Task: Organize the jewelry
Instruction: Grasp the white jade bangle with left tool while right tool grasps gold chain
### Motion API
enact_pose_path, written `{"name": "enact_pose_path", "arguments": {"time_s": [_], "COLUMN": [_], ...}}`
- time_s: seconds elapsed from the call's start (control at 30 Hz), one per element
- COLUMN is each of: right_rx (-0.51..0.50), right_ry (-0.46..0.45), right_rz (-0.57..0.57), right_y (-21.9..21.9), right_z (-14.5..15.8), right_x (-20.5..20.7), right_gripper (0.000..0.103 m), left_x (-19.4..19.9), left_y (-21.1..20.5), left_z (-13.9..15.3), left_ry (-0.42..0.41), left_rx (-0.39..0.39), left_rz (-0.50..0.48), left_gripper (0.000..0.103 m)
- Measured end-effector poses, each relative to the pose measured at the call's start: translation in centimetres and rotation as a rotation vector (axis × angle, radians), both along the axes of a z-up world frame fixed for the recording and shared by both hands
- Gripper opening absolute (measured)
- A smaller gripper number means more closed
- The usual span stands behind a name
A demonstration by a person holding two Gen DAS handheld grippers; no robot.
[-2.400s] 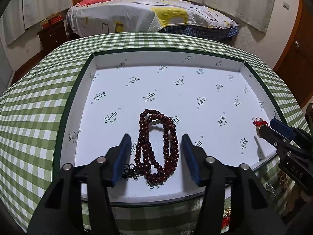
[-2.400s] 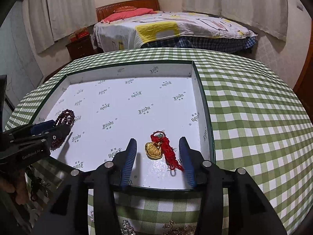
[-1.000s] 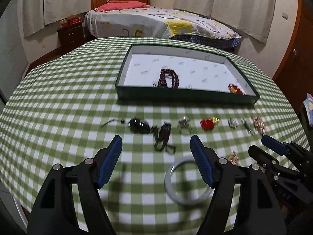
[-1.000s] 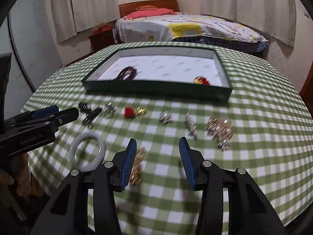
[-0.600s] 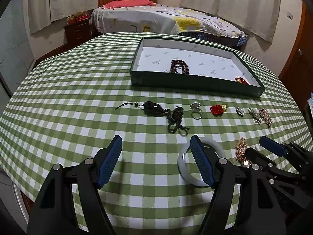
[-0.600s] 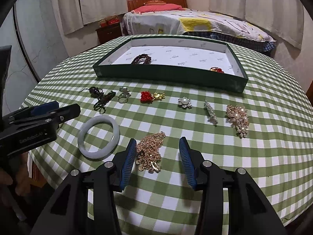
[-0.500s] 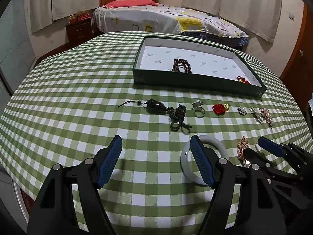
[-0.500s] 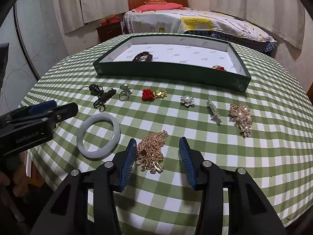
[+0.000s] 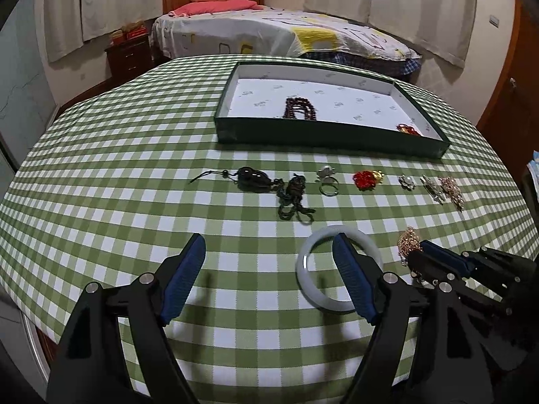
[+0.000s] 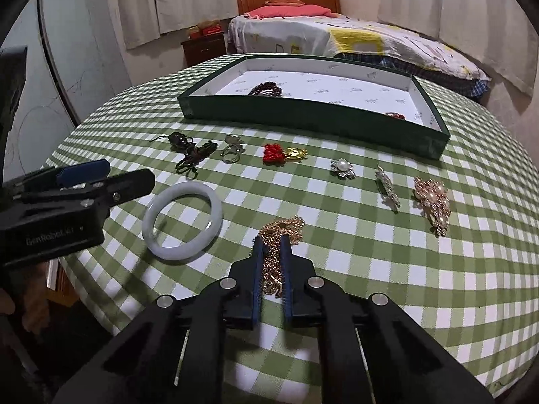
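Closing since a moment ago, the right gripper (image 10: 272, 242) now pinches the gold chain (image 10: 281, 227) — tray-bound next — while the left gripper (image 9: 267, 266) gapes beside the bangle (image 9: 315, 259).

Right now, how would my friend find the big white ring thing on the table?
Start at the green tray on the checked tablecloth, then come toward the table's near edge, past the row of small jewelry. The white bangle lies flat there, left of the gold chain that the right gripper pinches. It is the biggest piece, a plain smooth pale hoop.
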State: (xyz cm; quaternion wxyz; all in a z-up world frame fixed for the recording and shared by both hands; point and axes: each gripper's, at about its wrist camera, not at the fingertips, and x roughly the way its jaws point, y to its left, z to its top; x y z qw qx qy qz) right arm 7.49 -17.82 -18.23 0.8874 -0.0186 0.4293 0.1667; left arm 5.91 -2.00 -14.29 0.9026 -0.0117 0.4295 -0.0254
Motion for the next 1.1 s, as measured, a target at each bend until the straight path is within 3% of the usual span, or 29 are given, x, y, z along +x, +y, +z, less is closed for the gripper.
{"name": "enact_pose_path", "arguments": {"time_s": [0.57,0.9,1.1], "right_rx": [0.038,0.054,0.053], "right_ry": [-0.058,-0.055,-0.054], "right_rz": [-0.140,-0.129,-0.132], "right_y": [-6.1,-6.0,-6.0], "right_z": [2.1,2.0,1.9], "right_x": [0.0,0.0,0.1], "right_gripper": [0.009,0.009,0.009], "left_x": [0.0,1.1,1.3], "left_y": [-4.1,-4.7,-4.1], "left_z": [-0.3,-2.4,-2.9], "left_ry": [-0.002,0.063,0.079], "left_rx": [0.016,0.038,0.004], "left_rz": [-0.107,-0.102,-0.090], "left_gripper": [0.086,0.086,0.084]}}
